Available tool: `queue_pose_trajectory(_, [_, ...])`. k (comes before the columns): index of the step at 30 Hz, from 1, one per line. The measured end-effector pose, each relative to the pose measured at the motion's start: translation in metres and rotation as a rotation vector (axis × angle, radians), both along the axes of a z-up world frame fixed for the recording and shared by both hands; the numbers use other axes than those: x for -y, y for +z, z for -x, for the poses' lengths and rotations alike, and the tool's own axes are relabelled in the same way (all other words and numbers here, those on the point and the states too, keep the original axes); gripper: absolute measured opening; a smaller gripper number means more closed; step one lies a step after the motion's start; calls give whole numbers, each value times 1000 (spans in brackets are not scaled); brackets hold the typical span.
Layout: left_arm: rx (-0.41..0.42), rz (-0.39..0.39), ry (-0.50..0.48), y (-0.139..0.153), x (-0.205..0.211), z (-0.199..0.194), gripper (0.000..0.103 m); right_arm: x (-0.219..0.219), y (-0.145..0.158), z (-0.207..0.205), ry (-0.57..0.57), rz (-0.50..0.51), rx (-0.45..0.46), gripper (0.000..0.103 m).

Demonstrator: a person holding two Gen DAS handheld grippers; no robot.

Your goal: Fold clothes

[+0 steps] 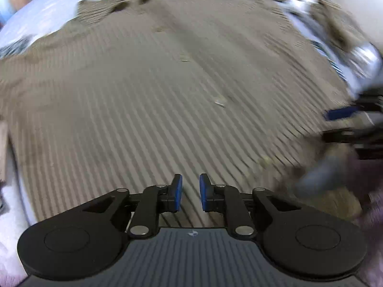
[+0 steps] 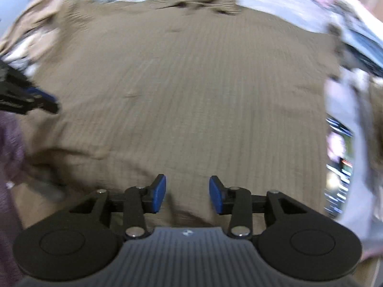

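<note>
A brown ribbed button-up shirt (image 1: 148, 91) lies spread flat, collar at the far end, and fills most of both views (image 2: 191, 91). My left gripper (image 1: 190, 191) hovers over the shirt's near part, its blue pads a narrow gap apart with nothing between them. My right gripper (image 2: 187, 195) stands open over the near hem, where the cloth is rumpled, and holds nothing. Each gripper shows in the other's view: the right one (image 1: 335, 124) at the shirt's right side, the left one (image 2: 47, 102) at its left side. Both views are blurred by motion.
The shirt rests on a pale bed surface (image 1: 43, 16). Other clothes are heaped at the far right (image 1: 335, 31) and far left (image 2: 36, 24). A purple fabric (image 2: 9, 143) shows at the near left. A lit screen (image 2: 340, 167) lies at the right.
</note>
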State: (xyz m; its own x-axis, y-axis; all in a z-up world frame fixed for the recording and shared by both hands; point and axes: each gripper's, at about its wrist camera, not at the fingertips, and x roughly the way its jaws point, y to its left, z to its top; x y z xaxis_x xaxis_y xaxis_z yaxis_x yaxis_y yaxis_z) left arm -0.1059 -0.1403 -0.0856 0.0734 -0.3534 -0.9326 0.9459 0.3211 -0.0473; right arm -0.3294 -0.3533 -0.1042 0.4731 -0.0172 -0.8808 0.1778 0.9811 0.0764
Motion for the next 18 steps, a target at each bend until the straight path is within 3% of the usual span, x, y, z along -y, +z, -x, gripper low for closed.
queue_pose_trajectory(7, [-56, -27, -169, -11, -19, 45, 13, -49, -17, -27, 186, -124, -60, 41])
queue_pose_trajectory(12, [-55, -61, -81, -21, -33, 37, 13, -66, -41, -39, 190, -220, -125, 40])
queue_pose_trajectory(18, [-83, 23, 118, -4, -59, -1, 13, -73, -71, -59, 132, -287, -151, 37])
